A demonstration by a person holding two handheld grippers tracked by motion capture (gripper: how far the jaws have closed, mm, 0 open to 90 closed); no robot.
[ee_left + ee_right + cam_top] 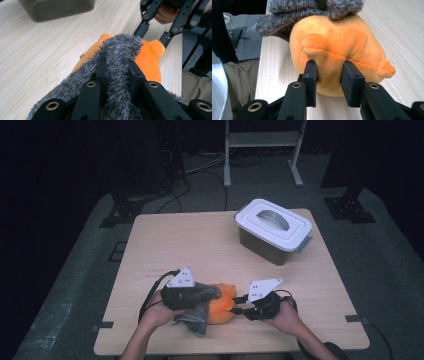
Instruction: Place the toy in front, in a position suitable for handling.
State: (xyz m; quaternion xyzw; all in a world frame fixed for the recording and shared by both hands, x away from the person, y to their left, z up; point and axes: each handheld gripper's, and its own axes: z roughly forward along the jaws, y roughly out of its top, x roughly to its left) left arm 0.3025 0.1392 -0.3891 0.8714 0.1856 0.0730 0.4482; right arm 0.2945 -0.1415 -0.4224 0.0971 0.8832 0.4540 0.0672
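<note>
An orange plush toy lies on the wooden table near its front edge. A grey furry cloth is draped over the toy's left side. My left gripper comes in from the left and is shut on a fold of this cloth. From the right, my right gripper pinches a bulge of the orange toy between its pads. In the left gripper view the right gripper's black fingers touch the toy's far end.
A dark plastic box with a white handled lid stands at the table's back right. Bare tabletop lies between it and the toy. A white metal frame stands on the floor behind the table.
</note>
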